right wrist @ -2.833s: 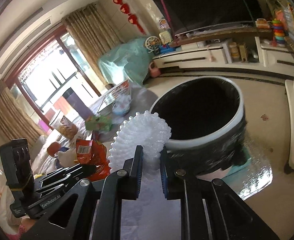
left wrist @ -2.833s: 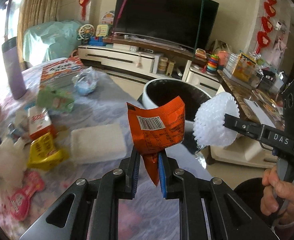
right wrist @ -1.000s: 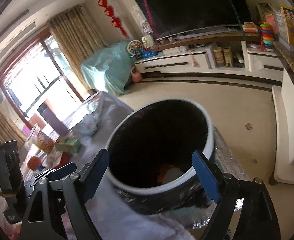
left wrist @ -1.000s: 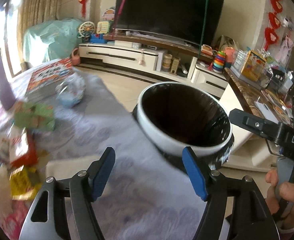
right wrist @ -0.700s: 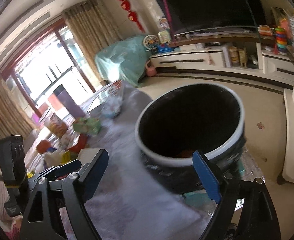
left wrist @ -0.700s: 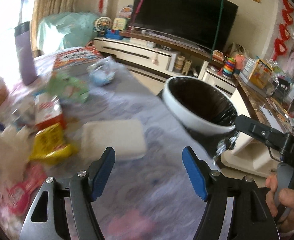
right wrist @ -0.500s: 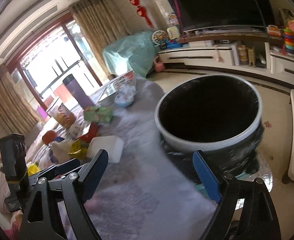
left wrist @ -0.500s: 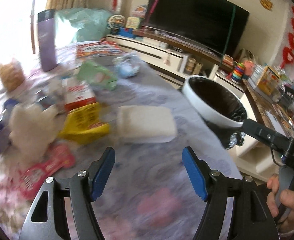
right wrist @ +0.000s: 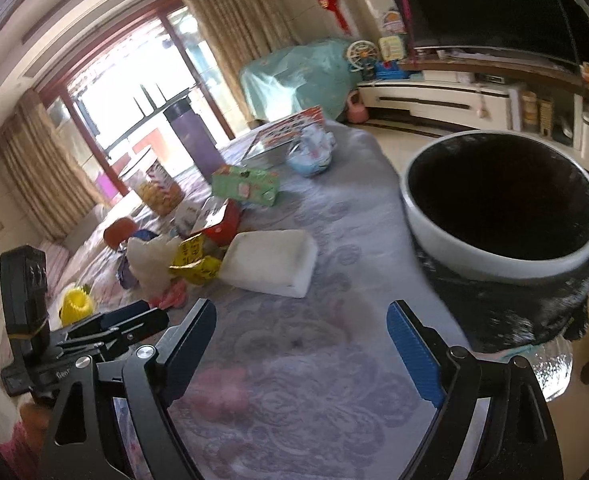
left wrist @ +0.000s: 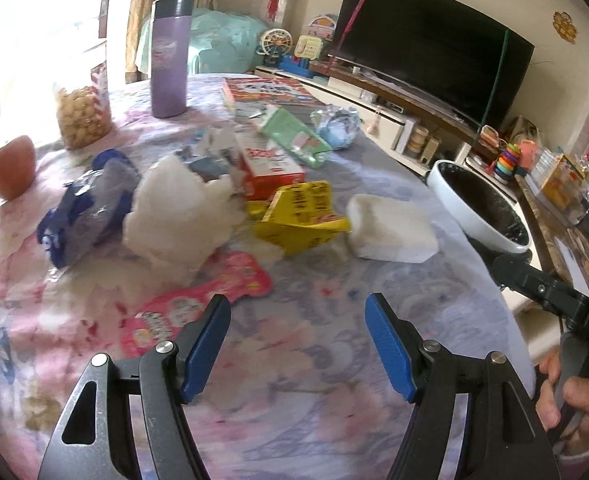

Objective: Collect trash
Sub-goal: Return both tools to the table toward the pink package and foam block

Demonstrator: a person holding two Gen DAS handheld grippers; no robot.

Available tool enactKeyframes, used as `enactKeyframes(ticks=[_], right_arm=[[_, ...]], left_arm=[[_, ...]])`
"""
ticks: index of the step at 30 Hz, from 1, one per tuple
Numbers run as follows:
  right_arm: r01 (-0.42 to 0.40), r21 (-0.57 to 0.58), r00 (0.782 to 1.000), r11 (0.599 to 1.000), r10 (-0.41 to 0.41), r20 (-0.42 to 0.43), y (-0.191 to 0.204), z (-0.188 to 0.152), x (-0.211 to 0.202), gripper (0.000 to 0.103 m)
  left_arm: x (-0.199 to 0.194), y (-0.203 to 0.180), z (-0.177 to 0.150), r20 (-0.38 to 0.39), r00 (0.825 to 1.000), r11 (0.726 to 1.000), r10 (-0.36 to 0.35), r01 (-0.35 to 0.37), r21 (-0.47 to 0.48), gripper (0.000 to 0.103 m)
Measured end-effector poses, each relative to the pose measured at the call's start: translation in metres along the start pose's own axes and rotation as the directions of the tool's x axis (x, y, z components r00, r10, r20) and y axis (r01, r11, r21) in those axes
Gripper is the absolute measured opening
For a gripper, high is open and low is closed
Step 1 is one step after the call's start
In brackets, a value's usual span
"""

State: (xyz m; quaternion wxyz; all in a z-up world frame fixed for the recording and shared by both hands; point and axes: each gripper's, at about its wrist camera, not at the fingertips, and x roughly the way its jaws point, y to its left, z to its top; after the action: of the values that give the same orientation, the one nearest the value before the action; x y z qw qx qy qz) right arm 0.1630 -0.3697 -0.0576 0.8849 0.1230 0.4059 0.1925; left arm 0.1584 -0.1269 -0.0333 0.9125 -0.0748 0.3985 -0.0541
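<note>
Two empty grippers are hovering with jaws apart over the table: the left gripper (left wrist: 297, 340) is facing the pink wrapper (left wrist: 198, 304) just ahead-left, while the right gripper (right wrist: 301, 344) is sitting nearer the white foam block (right wrist: 272, 262) and bin (right wrist: 502, 216).

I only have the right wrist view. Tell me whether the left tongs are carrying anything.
Observer: No. The left tongs are open and empty above the tablecloth.
Operator: Tell me what lies closest in front of them.
Observer: A flat pink wrapper, just past one fingertip, in front of the white crumpled wad.
Operator: Name what that wad mostly hides from me.
Observer: A blue wrapper, lying right beside the wad.
</note>
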Motion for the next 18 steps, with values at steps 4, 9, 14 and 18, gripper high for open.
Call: enactKeyframes(ticks=[4,9,14,18], right_arm=[[-0.015,-0.055,0.999,0.998,0.013,-0.029,0.007,0.003,0.010,0.090],[-0.029,-0.150,0.998,0.988,0.021,-0.056,0.016,0.011,0.023,0.094],[-0.051,-0.251,0.994,0.967,0.026,-0.102,0.026,0.019,0.044,0.095],[-0.067,-0.333,0.988,0.941,0.017,-0.151,0.033,0.026,0.065,0.095]], left_arm=[[-0.007,0.011,0.001,-0.015,1.000,1.000,-0.002,0.002,0.019,0.070],[-0.005,0.025,0.013,-0.042,0.999,0.997,0.019,-0.016,0.070,0.075],[0.000,0.039,0.020,-0.081,0.995,0.993,0.059,-0.050,0.109,0.078],[0.009,0.049,0.022,-0.121,0.991,0.993,0.052,-0.039,0.109,0.078]])
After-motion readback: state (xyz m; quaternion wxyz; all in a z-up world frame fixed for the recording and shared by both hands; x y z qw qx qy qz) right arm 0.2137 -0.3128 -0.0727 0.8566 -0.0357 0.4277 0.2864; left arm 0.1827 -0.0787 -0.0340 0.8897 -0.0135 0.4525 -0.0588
